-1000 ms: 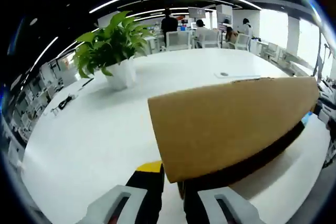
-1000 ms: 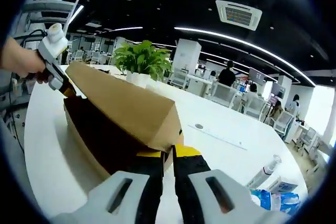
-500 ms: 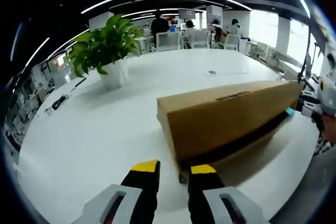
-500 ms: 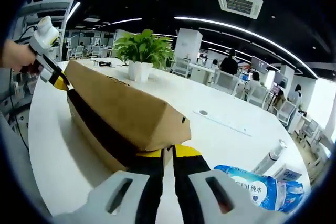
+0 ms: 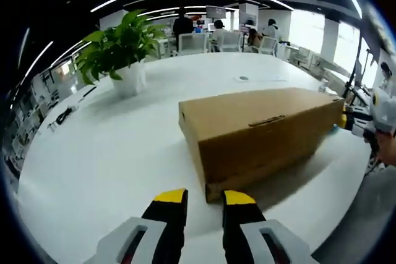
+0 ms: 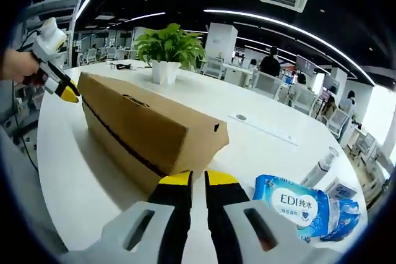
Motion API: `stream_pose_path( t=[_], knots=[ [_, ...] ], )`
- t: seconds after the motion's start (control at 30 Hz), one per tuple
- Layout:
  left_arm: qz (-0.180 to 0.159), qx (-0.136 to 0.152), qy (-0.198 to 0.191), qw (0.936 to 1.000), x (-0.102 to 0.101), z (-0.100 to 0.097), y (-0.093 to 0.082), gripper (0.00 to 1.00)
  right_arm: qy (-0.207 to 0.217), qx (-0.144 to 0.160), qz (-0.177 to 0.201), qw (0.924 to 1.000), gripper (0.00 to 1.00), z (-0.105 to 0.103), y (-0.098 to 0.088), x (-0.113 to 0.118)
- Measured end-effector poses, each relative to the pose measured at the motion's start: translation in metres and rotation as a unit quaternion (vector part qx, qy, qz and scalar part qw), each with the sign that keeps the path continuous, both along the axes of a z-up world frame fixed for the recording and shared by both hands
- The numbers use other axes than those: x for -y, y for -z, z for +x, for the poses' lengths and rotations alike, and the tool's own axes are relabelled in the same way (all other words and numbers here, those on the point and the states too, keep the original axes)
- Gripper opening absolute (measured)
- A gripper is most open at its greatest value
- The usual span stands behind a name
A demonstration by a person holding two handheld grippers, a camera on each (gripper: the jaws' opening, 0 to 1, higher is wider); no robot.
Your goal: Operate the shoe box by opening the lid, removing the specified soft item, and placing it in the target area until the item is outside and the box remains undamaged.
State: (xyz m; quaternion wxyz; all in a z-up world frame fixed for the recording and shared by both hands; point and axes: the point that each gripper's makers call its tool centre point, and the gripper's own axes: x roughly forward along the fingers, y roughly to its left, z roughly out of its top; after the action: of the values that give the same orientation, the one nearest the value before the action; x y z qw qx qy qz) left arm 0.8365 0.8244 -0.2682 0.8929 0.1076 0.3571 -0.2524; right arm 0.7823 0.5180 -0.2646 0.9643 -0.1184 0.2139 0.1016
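The brown cardboard shoe box [image 5: 260, 131] lies on the white table with its lid down. In the right gripper view the box [image 6: 148, 128] shows a dark seam along its side where the lid meets the base. My left gripper [image 5: 204, 197] sits just short of the box's near end, its yellow-tipped jaws a little apart with nothing between them. At the opposite end, my right gripper [image 6: 198, 178] has its jaws almost together, and they are empty. The left gripper [image 6: 59, 81] also appears in a hand by the far end.
A potted green plant [image 5: 117, 47] stands at the back of the white table [image 5: 111, 153]. A blue wipes pack [image 6: 297, 205] and a small bottle [image 6: 322, 168] lie right of my right gripper. People and office chairs sit far behind.
The raised lid has come down shut on the box. Both grippers have let go of it and drawn back from the box ends.
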Motion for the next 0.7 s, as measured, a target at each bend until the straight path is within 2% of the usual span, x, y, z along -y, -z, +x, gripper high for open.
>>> stream_pose_path(
  t=[0.37, 0.47, 0.63, 0.7],
  knots=[
    [-0.007, 0.002, -0.006, 1.0, -0.013, 0.002, -0.005, 0.22, 0.015, -0.006, -0.003, 0.9999, 0.09, -0.012, 0.001, 0.01],
    [-0.009, 0.003, -0.006, 0.9999, -0.011, 0.001, -0.008, 0.22, 0.019, -0.003, 0.002, 0.9998, 0.09, -0.015, -0.003, 0.009],
    [-0.038, 0.003, -0.018, 0.9991, -0.015, 0.003, -0.018, 0.23, 0.021, 0.003, 0.016, 0.9997, 0.12, -0.016, -0.01, 0.002],
    [-0.052, -0.002, -0.013, 0.9986, -0.012, 0.0, -0.021, 0.27, 0.021, 0.005, 0.022, 0.9995, 0.13, -0.014, -0.012, 0.0]
  ],
)
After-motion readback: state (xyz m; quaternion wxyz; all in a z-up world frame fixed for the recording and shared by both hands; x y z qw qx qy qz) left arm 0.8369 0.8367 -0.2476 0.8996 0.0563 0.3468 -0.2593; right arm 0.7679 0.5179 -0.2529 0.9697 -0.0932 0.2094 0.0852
